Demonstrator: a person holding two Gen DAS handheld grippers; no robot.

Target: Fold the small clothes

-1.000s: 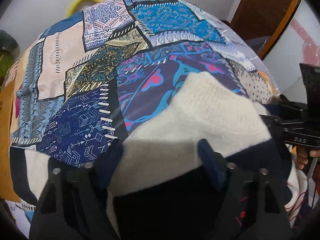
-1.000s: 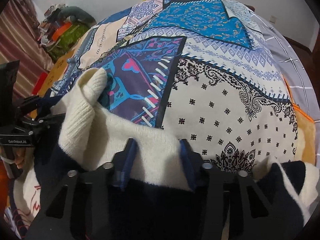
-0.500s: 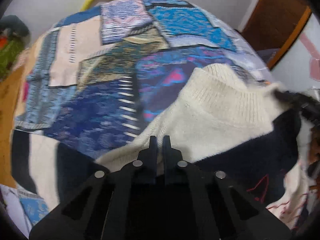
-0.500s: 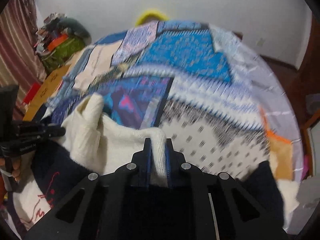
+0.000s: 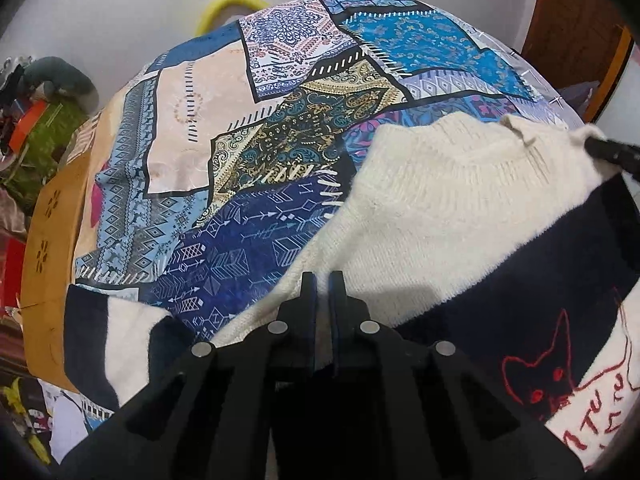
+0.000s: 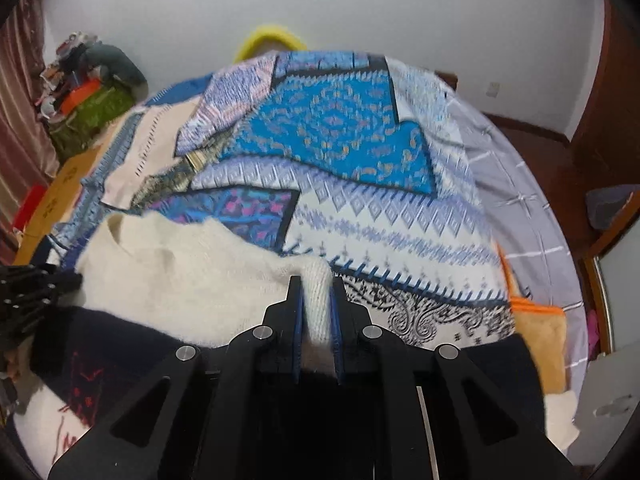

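Sagging between two grips, the sweater (image 5: pixel 452 216) fills the lower right of the left wrist view and the lower left of the right wrist view, its cream knit top stretched over the patchwork bedspread (image 5: pixel 240 152) and its navy band with a red stitched cat (image 5: pixel 540 376) hanging toward the bottom edge. It looks soft, thick and light, a loose knit that will drape and stretch rather than hold a crease, and it should not slip easily from rubbery pads. The ribbed collar (image 5: pixel 472 160) sits in the upper right of the left view, so the holds appear to be at the shoulder edges on either side of it, a sensible place since the seams there are firmer than the open knit.

The left gripper (image 5: pixel 322 280) has its jaws pinched nearly together on the cream edge at the lower centre of its frame. The right gripper (image 6: pixel 316 284) is clamped on a rolled fold of cream ribbing, which bulges between the blue pads. One sleeve (image 5: pixel 112 332), cream with navy ends, trails at the lower left of the left view.

Beyond the bedspread, a yellow ring (image 6: pixel 270 40) rests against the white wall (image 6: pixel 400 8) at the top.
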